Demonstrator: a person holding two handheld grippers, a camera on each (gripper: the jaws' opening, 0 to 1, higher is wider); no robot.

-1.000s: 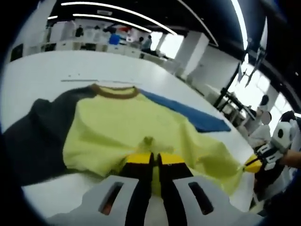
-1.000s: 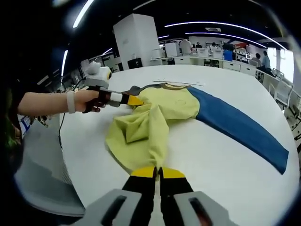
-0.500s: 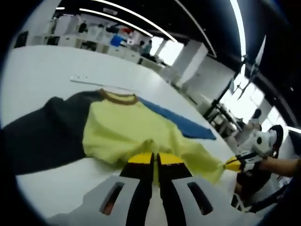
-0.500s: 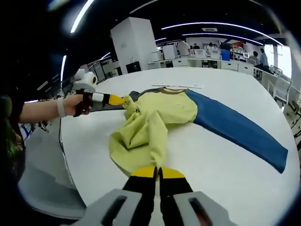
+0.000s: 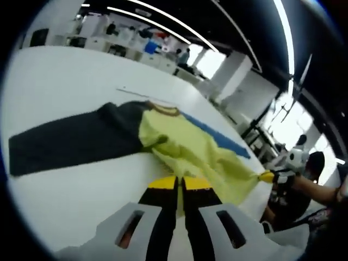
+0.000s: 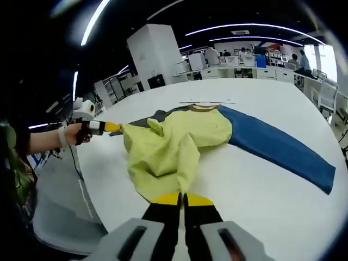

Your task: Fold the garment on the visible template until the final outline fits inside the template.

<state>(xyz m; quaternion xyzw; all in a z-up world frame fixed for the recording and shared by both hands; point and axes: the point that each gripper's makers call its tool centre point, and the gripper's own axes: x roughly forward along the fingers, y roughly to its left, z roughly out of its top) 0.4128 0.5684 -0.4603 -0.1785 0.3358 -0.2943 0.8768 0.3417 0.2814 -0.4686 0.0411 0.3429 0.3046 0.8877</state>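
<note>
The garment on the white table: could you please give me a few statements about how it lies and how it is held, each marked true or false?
1. The garment has a yellow body, one blue sleeve and one dark sleeve. True.
2. Both sleeves are folded over the yellow body. False: each sleeve lies stretched out flat on the table, to either side.
3. The right hand-held gripper is shut on the garment's yellow edge. True.
4. The left hand-held gripper hangs open, clear of the cloth. False: its jaws are shut on yellow cloth.
5. The collar lies on the far side from the grippers. True.
</note>
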